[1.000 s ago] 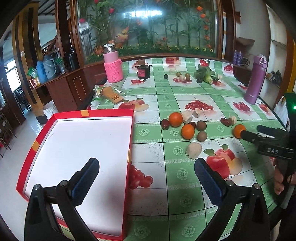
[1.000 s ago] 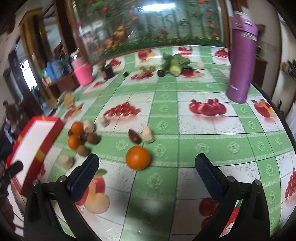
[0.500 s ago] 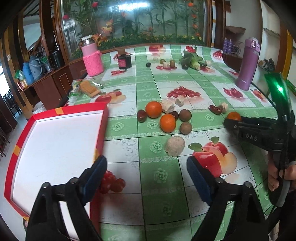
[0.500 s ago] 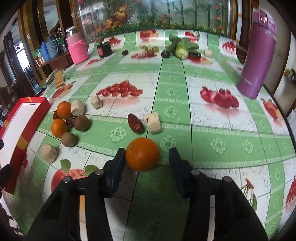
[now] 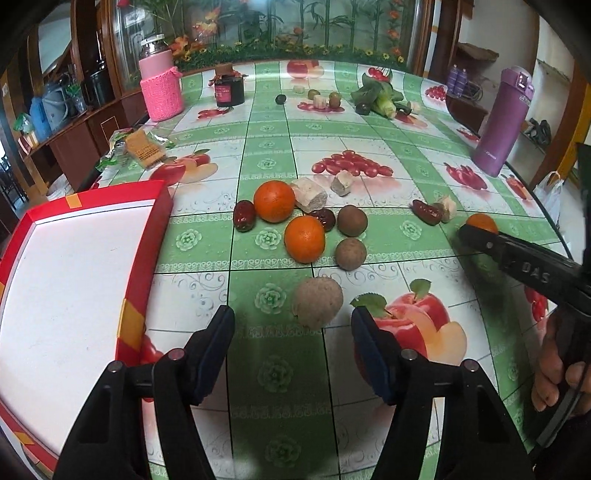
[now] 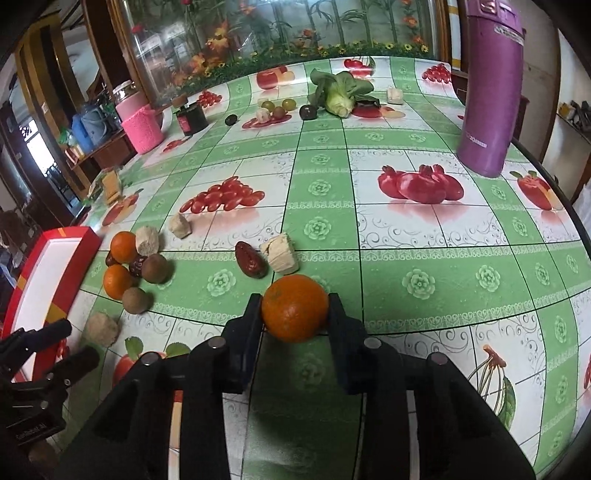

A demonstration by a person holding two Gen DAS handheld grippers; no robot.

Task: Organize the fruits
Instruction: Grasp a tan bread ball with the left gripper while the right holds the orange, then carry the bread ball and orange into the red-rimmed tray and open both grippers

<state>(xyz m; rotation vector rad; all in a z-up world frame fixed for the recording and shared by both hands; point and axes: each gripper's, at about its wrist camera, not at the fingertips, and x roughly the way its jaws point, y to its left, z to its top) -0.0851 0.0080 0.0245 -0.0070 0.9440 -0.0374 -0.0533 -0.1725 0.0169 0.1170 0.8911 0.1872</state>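
Fruit-print tablecloth (image 5: 266, 155), floral glass wall (image 6: 295, 29) behind

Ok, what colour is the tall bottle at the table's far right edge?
Purple; the bottle shows best in the right wrist view.

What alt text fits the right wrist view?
The right gripper is shut on an orange over a green fruit-print tablecloth. More oranges and brown fruits cluster at left near a red tray.

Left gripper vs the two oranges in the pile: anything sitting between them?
Yes. In the left wrist view, a pale brown lumpy fruit lies just beyond the open left gripper, ahead of the nearer orange and the farther orange.
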